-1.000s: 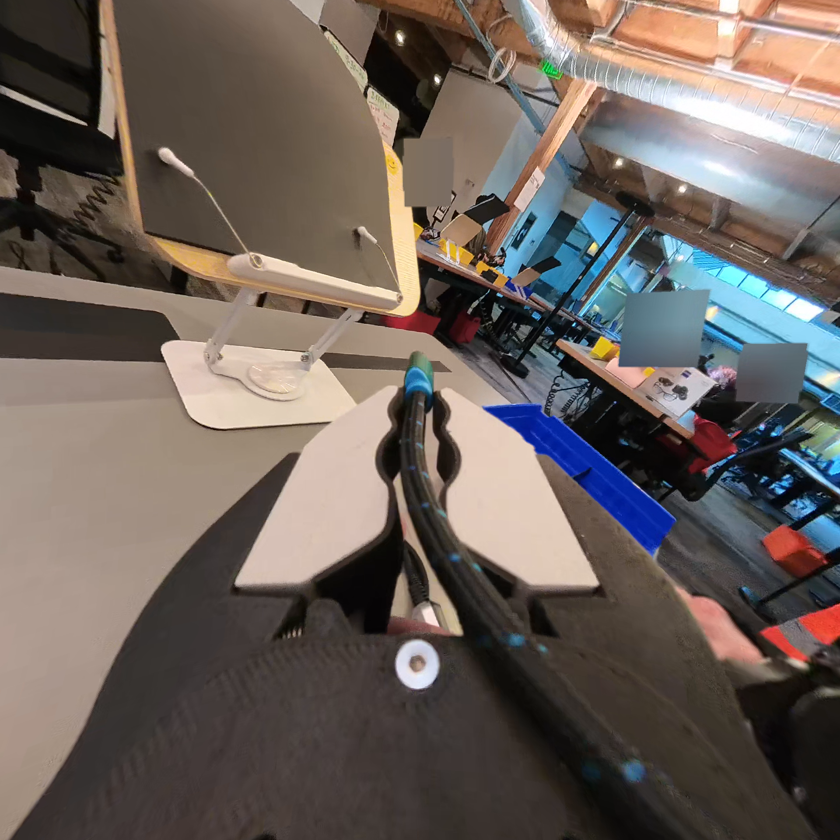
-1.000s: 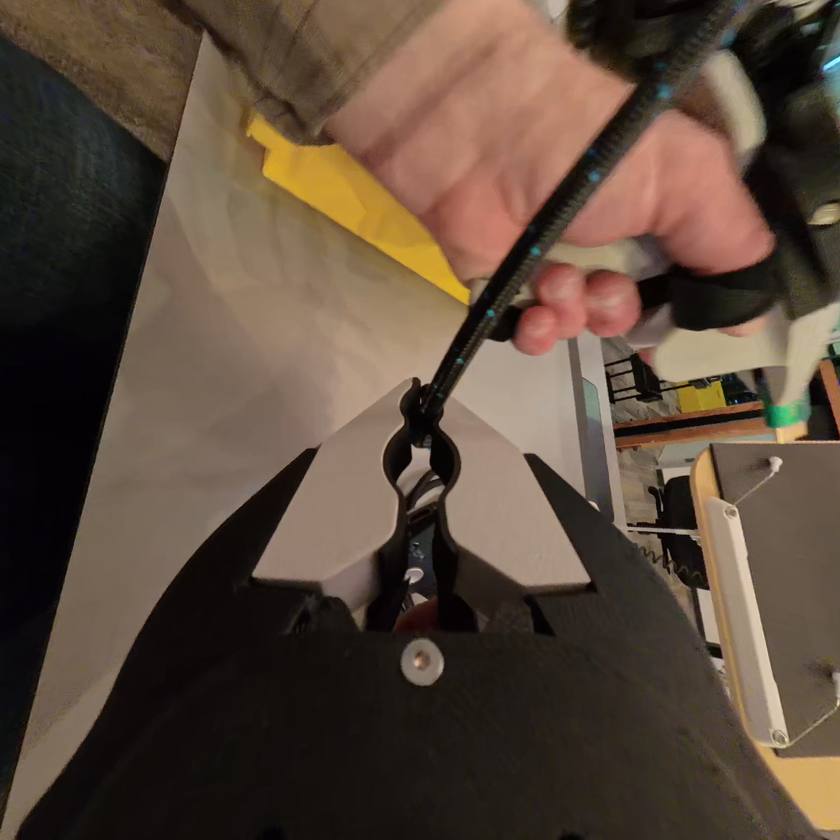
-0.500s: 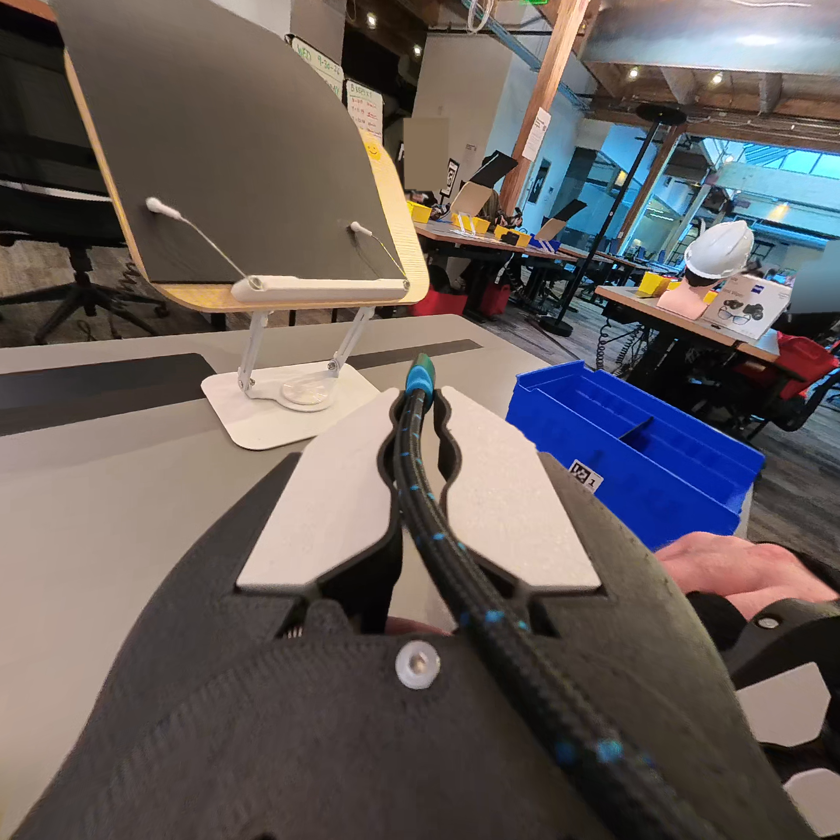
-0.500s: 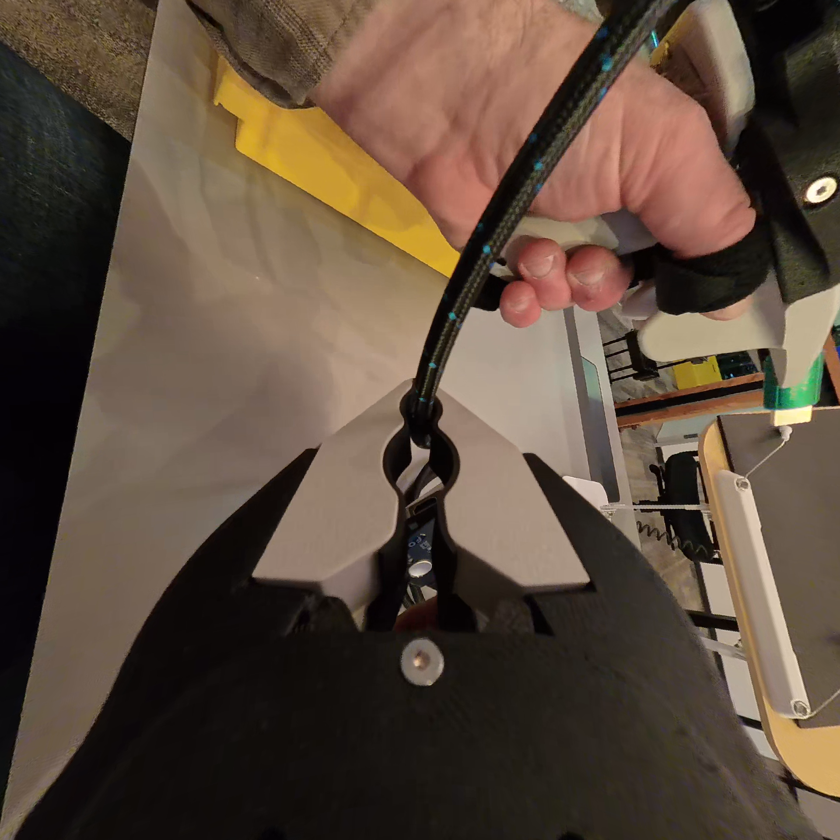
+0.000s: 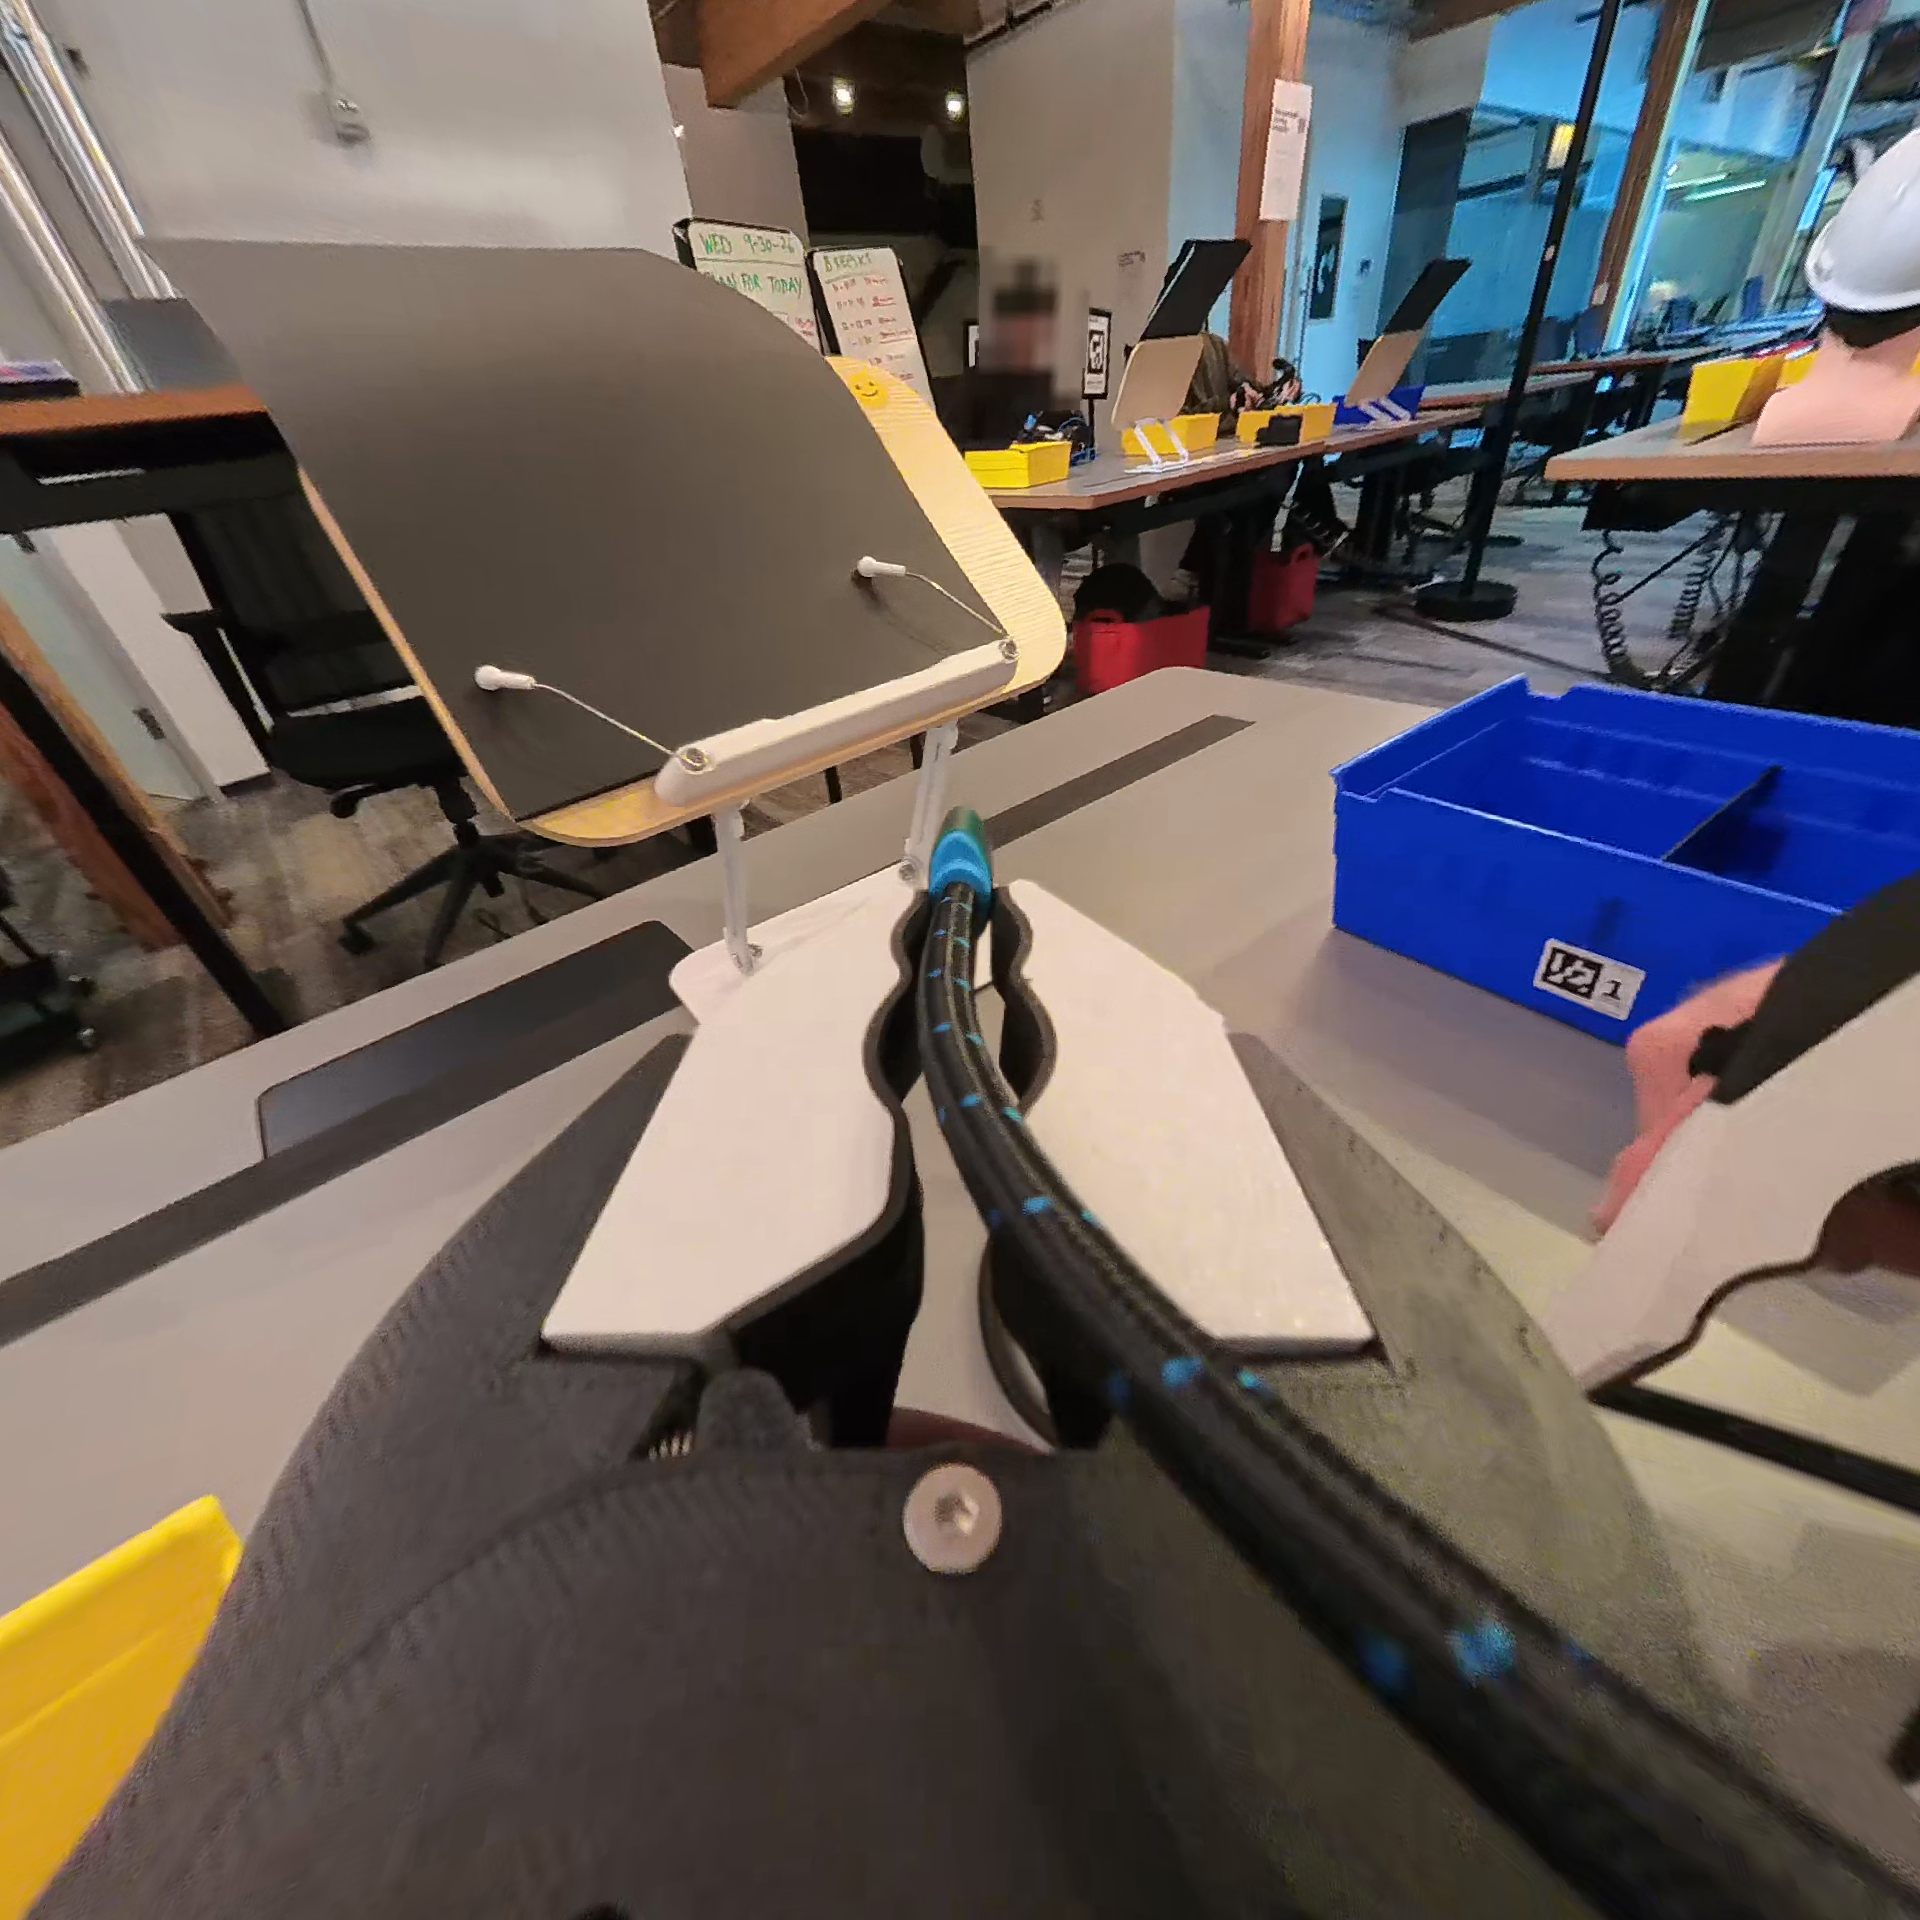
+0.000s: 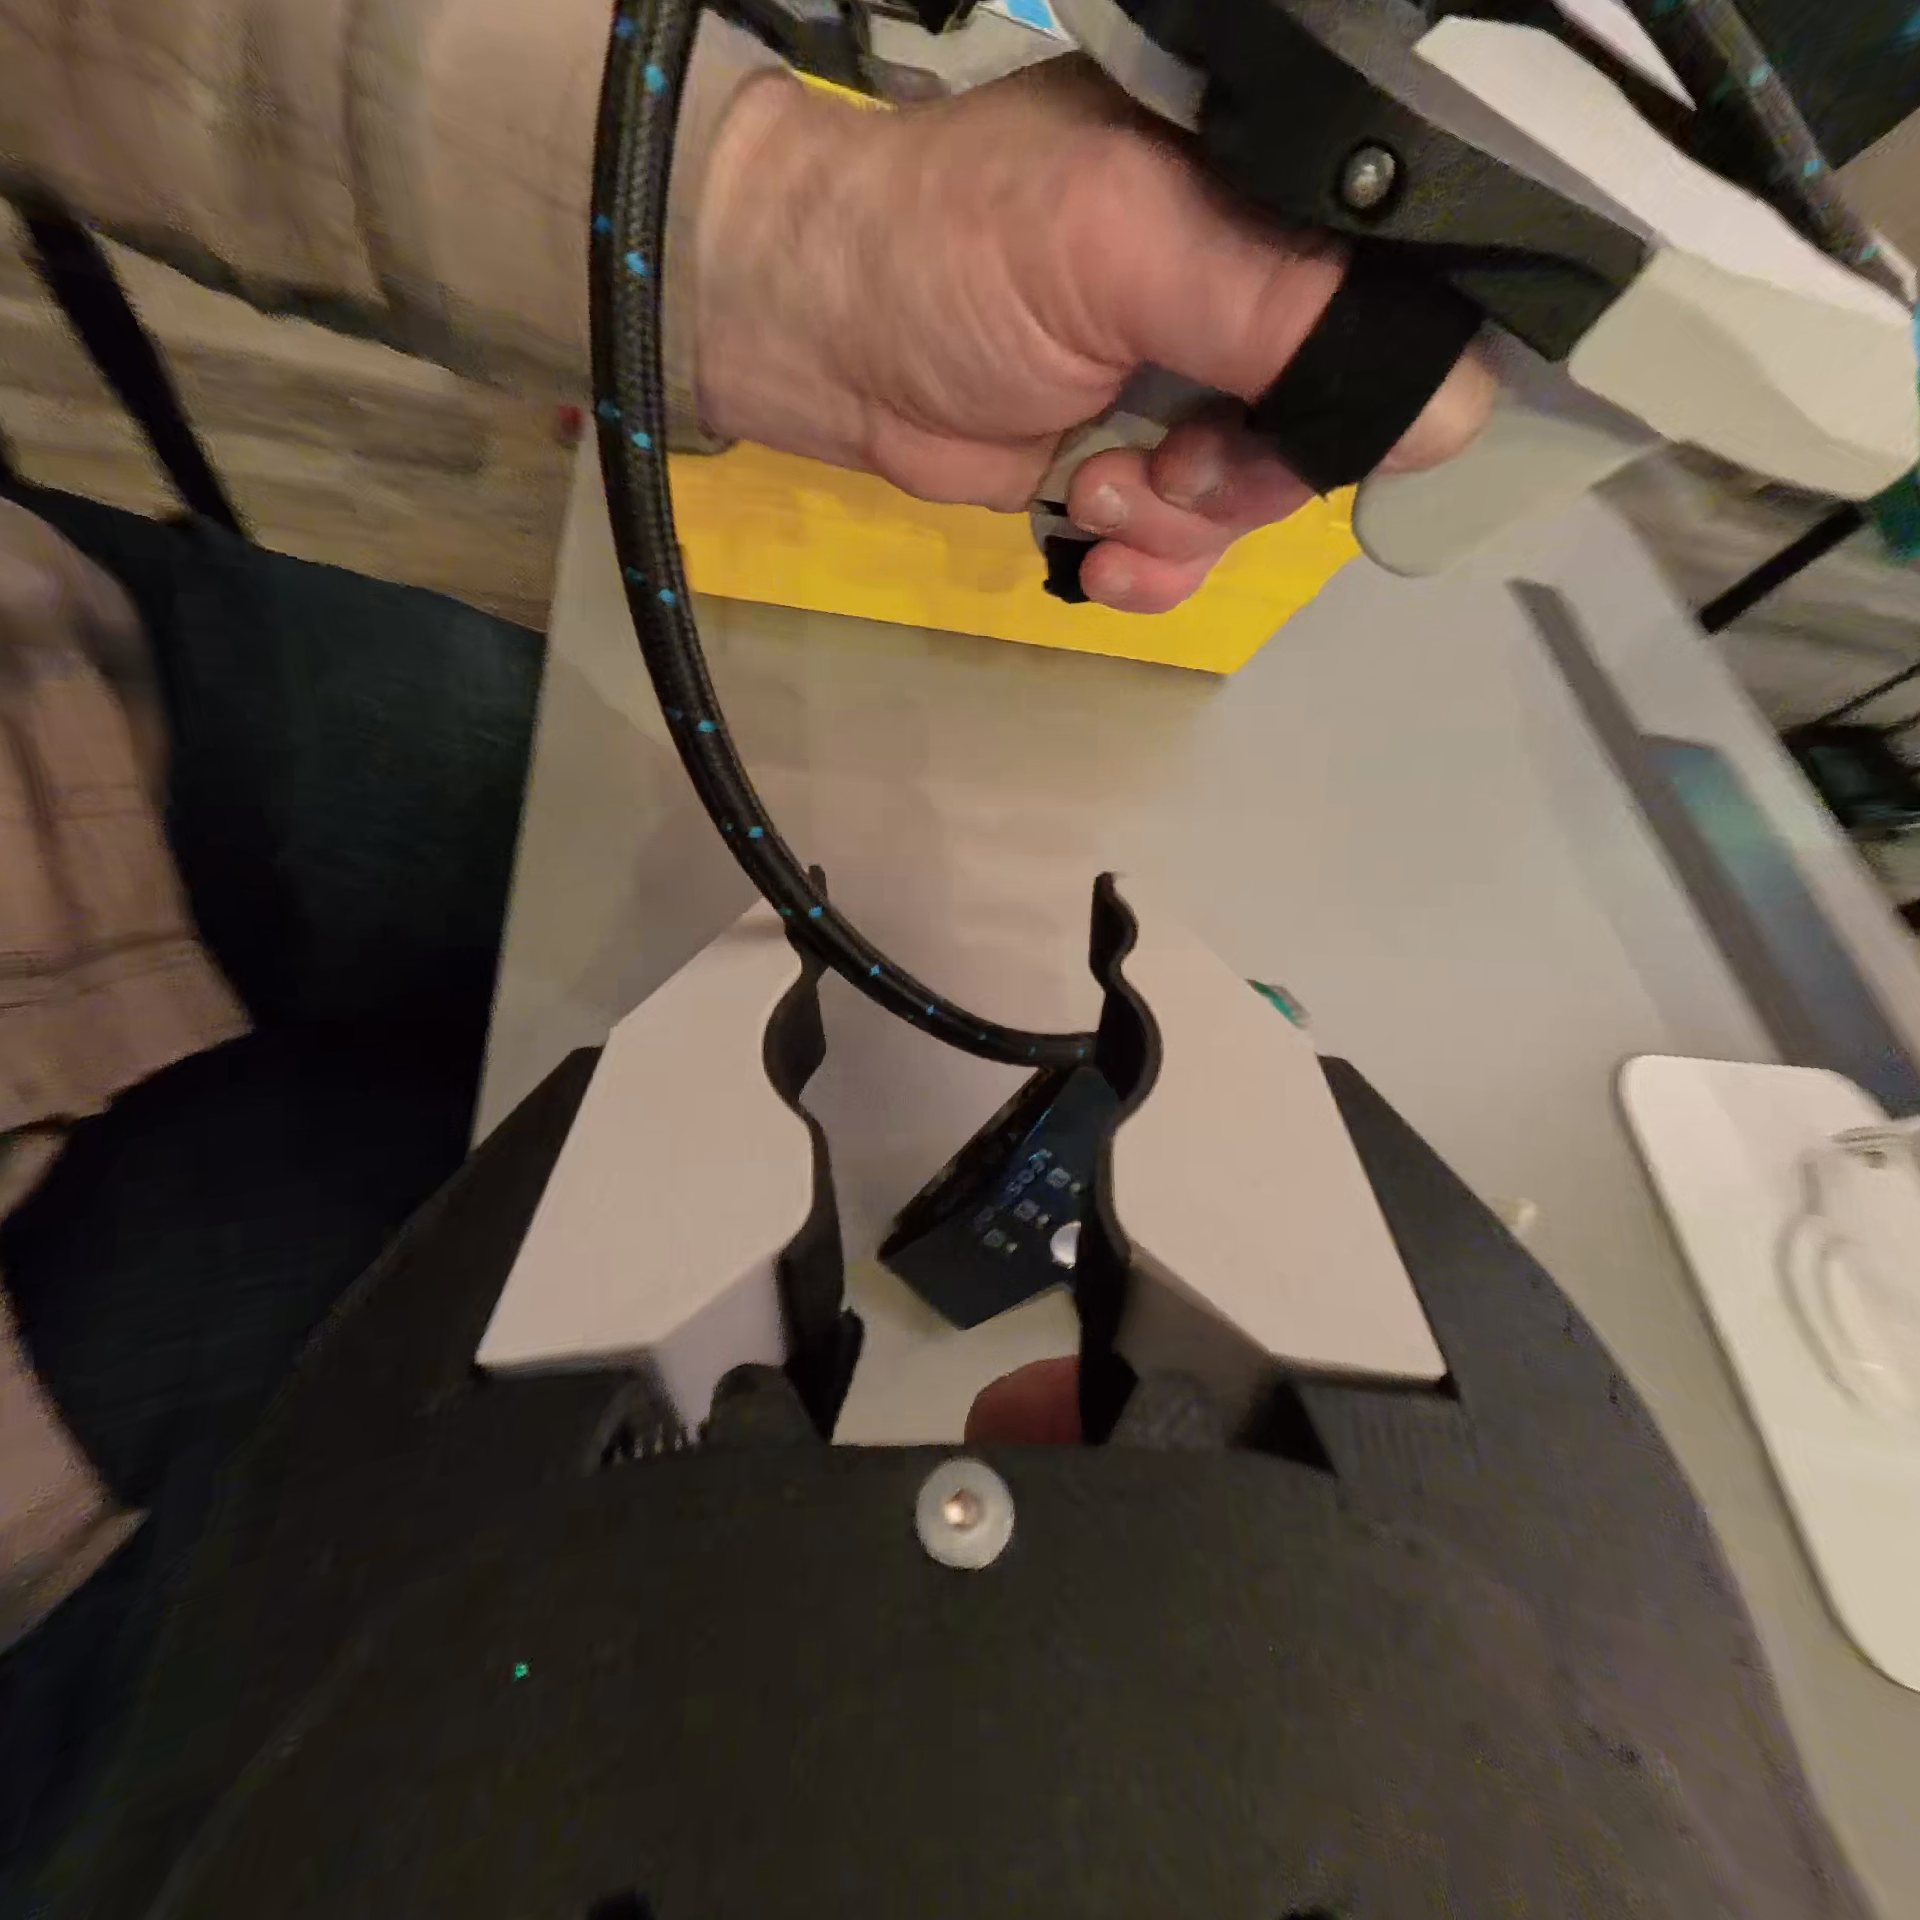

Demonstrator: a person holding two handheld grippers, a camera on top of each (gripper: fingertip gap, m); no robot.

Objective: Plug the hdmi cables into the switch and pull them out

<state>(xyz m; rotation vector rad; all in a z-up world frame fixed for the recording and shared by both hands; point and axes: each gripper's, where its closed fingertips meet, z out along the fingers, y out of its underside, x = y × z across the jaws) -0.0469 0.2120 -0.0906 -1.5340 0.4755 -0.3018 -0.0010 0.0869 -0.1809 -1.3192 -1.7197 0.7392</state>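
Observation:
My left gripper (image 5: 956, 920) is shut on a black braided HDMI cable with blue flecks (image 5: 1029, 1210). The cable's blue and green plug end (image 5: 956, 847) sticks out past the fingertips, above the grey table (image 5: 312, 1299). My right gripper (image 6: 961, 904) is open. The small black switch box (image 6: 1003, 1210) sits tilted between its fingers, against the right one. The cable (image 6: 623, 416) curves down from above, crosses the left fingertip and ends at the switch. I cannot tell whether the switch rests on the table or hangs from the cable.
A stand with a black board (image 5: 582, 499) on a white base (image 6: 1766, 1299) stands ahead of the left gripper. A blue bin (image 5: 1558, 831) is at the right, a yellow bin (image 6: 935, 561) at the near left. The hand holding the left gripper (image 6: 987, 291) is above the right gripper.
My right gripper, which was shut on the cable, has opened, and the switch now shows between its fingers. The left gripper has swung and levelled out, still holding the cable.

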